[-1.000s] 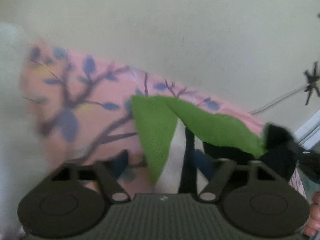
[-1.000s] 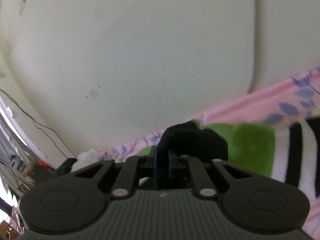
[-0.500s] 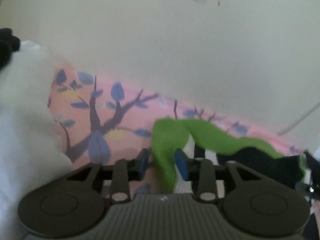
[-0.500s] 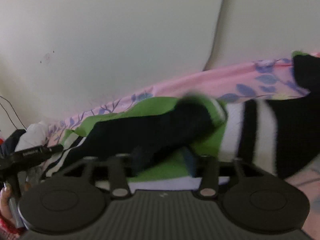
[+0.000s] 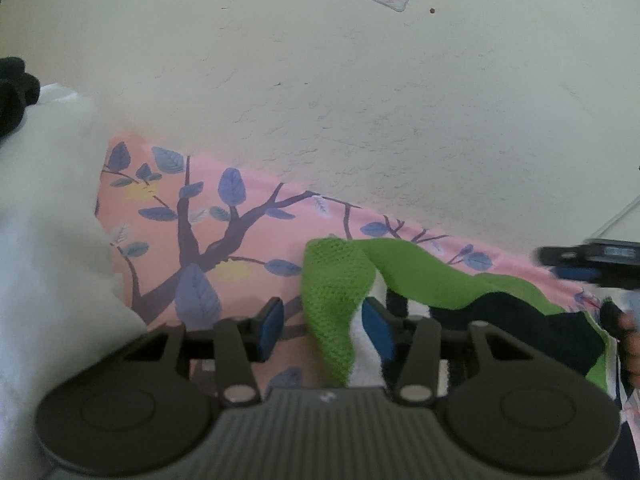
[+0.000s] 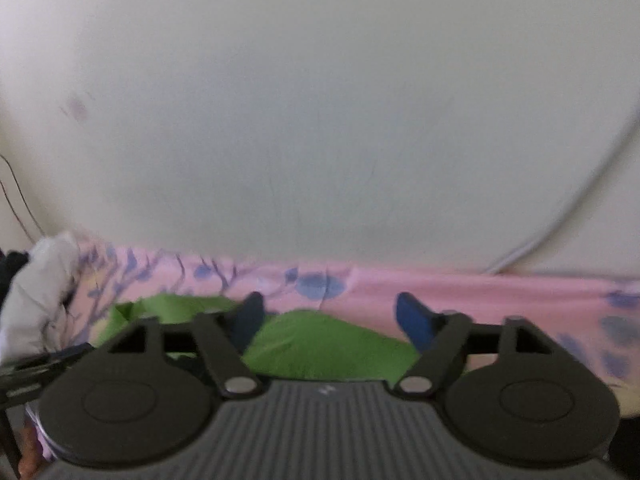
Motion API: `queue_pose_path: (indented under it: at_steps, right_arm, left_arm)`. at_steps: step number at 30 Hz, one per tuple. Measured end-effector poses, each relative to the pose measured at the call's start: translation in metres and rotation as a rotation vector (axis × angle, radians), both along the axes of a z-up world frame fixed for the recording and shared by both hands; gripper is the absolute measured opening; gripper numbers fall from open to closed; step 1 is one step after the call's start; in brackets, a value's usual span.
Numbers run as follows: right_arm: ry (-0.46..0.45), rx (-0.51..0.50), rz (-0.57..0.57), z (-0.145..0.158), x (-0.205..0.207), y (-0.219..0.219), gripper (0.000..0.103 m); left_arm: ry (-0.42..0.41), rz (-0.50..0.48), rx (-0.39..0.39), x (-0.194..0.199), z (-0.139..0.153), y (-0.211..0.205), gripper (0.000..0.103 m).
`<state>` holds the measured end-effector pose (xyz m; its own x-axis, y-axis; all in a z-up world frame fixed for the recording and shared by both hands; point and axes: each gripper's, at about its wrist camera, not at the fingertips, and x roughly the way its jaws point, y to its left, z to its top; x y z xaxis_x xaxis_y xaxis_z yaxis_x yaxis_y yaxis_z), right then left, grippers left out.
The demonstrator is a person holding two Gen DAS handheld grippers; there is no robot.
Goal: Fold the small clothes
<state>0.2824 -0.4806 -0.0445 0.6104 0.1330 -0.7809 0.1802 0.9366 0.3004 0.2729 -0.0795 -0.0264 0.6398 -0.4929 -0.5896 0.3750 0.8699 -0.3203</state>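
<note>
A small green, white and black striped garment (image 5: 332, 292) lies partly folded on a pink sheet with a blue leaf print (image 5: 208, 216). My left gripper (image 5: 322, 326) is open, with the green edge of the garment hanging loose between its blue pads. The other gripper's tip (image 5: 592, 258) shows at the right edge of the left wrist view. In the right wrist view my right gripper (image 6: 330, 318) is open and empty just above the garment's green part (image 6: 320, 344).
A cream wall (image 5: 320, 80) rises behind the sheet. White cloth (image 5: 44, 216) is piled at the left, with a dark item (image 5: 12, 88) above it. A wire (image 6: 560, 216) runs down the wall at the right.
Both grippers have opened and let go of the garment. The right gripper has drawn back from the black part, and the garment now rests on the sheet.
</note>
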Motion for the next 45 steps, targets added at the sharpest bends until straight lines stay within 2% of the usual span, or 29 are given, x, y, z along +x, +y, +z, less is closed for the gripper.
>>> queue_pose_path:
  at_steps: [1,2,3,5,7,8,9,10,11,13,15,16,17,18,19,21,22,23,25,27,29,31,33,34,35,36,37,40,45]
  right_arm:
    - [0.044,0.022,0.022,-0.014,0.006,0.003,0.075]
    - [0.082,0.038,0.058,-0.026,0.008,0.011,0.064]
    - [0.101,0.010,0.097,-0.035,0.011,0.023,0.052]
    - [0.051,-0.124,0.123,-0.032,-0.001,0.048,0.000]
    - [-0.140,-0.161,0.036,-0.012,-0.022,0.056,0.000]
    - [-0.270,-0.243,-0.027,0.003,-0.027,0.059,0.000]
    - [-0.342,-0.335,-0.077,0.005,-0.032,0.064,0.000]
    - [-0.330,-0.370,-0.104,0.000,-0.026,0.066,0.000]
    - [-0.240,-0.331,-0.102,-0.016,-0.010,0.063,0.000]
    - [-0.107,-0.234,-0.061,-0.044,0.011,0.060,0.000]
    - [-0.069,-0.095,0.002,-0.062,0.025,0.062,0.000]
    - [-0.070,-0.051,0.013,-0.067,0.031,0.066,0.013]
    - [-0.072,-0.029,0.024,-0.073,0.037,0.072,0.043]
    - [-0.062,-0.043,0.026,-0.080,0.047,0.079,0.060]
    - [-0.057,-0.055,0.046,-0.085,0.053,0.084,0.074]
    - [-0.024,-0.073,0.089,-0.093,0.064,0.098,0.061]
    - [0.002,-0.078,0.107,-0.100,0.066,0.105,0.043]
    - [0.016,-0.138,0.104,-0.098,0.060,0.111,0.024]
    - [-0.020,-0.186,0.086,-0.094,0.059,0.121,0.004]
    - [-0.134,-0.219,0.007,-0.077,0.048,0.122,0.003]
    - [-0.228,-0.318,-0.042,-0.068,0.039,0.129,0.003]
    - [-0.168,-0.370,-0.022,-0.084,0.050,0.137,0.003]
    - [-0.022,-0.400,0.055,-0.114,0.073,0.149,0.008]
    - [-0.009,-0.413,0.062,-0.121,0.077,0.153,0.014]
    - [-0.039,-0.415,0.040,-0.118,0.076,0.157,0.035]
    - [-0.079,-0.387,-0.001,-0.110,0.072,0.158,0.046]
    - [-0.125,-0.345,-0.029,-0.101,0.065,0.158,0.050]
    - [-0.202,-0.216,-0.015,-0.076,0.043,0.163,0.049]
    - [-0.181,-0.042,0.229,-0.066,0.026,0.219,0.048]
  left_arm:
    - [0.000,-0.004,-0.002,0.000,0.000,0.000,0.041]
    - [-0.002,-0.009,-0.005,-0.001,0.001,0.001,0.035]
    - [-0.007,-0.014,-0.007,-0.001,0.001,0.000,0.021]
    - [-0.030,-0.017,0.003,-0.004,0.002,-0.001,0.012]
    - [-0.083,-0.009,0.016,-0.009,0.007,-0.003,0.011]
    - [-0.104,-0.006,0.027,-0.011,0.008,-0.005,0.011]
    - [-0.111,-0.004,0.043,-0.013,0.008,-0.007,0.011]
    - [-0.109,-0.002,0.063,-0.012,0.007,-0.010,0.011]
    - [-0.097,-0.001,0.074,-0.011,0.006,-0.011,0.011]
    - [-0.069,0.006,0.057,-0.007,0.004,-0.006,0.011]
    - [-0.050,0.009,0.041,-0.004,0.003,-0.003,0.015]
    - [-0.050,0.012,0.045,-0.004,0.003,-0.002,0.016]
    - [-0.054,0.014,0.050,-0.005,0.003,-0.002,0.027]
    - [-0.063,0.014,0.053,-0.006,0.003,-0.002,0.041]
    - [-0.074,0.011,0.050,-0.008,0.004,-0.002,0.043]
    - [-0.084,0.001,0.050,-0.009,0.004,-0.002,0.040]
    - [-0.082,-0.006,0.050,-0.009,0.004,-0.002,0.038]
    - [-0.080,-0.017,0.044,-0.009,0.004,-0.002,0.014]
    - [-0.097,-0.017,0.045,-0.011,0.005,-0.003,0.009]
    - [-0.152,-0.011,0.044,-0.018,0.010,-0.002,0.008]
    - [-0.188,-0.009,0.071,-0.024,0.012,-0.005,0.008]
    - [-0.166,-0.014,0.110,-0.021,0.008,-0.010,0.009]
    - [-0.099,0.001,0.117,-0.012,0.003,-0.011,0.012]
    - [-0.055,0.015,0.095,-0.005,0.001,-0.007,0.012]
    - [-0.025,0.025,0.067,0.000,-0.001,-0.002,0.016]
    - [-0.011,0.040,0.044,0.002,-0.002,0.002,0.021]
    - [-0.010,0.054,0.037,0.003,-0.001,0.003,0.021]
    - [-0.035,0.056,0.042,-0.001,0.001,0.002,0.021]
    - [-0.060,0.106,-0.028,-0.005,0.009,0.016,0.026]
